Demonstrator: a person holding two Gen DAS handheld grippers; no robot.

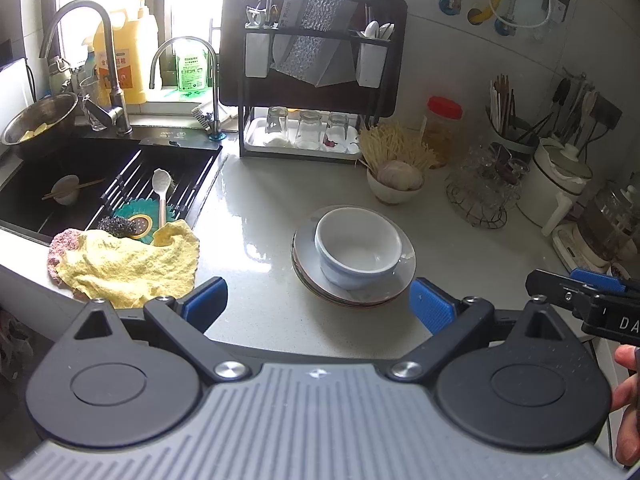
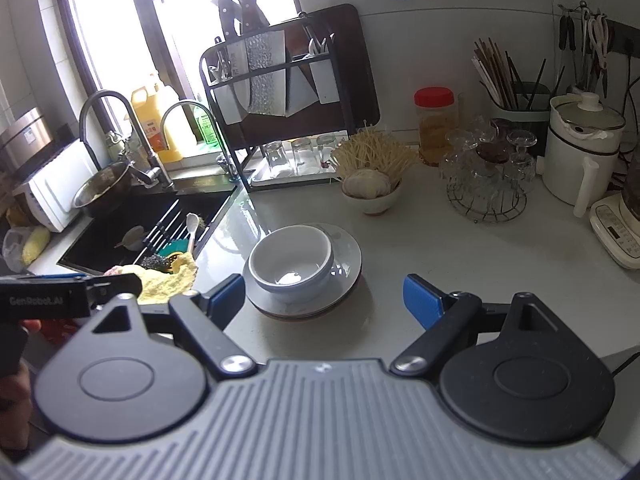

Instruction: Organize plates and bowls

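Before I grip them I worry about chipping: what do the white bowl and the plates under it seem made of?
White bowl: likely glazed ceramic, since it is opaque with a thick rim and a glossy highlight inside. Stacked plates: probably glazed ceramic too, with a smooth grey-white sheen and a brownish edge on a lower plate. Both look hard and slippery.

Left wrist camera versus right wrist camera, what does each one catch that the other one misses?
Only the left wrist view shows the small bowl with chopsticks lying in the sink clearly. Only the right wrist view shows the white appliance left of the sink and the control panel at far right. Both share the white bowl sitting on the stacked plates and the dish rack.
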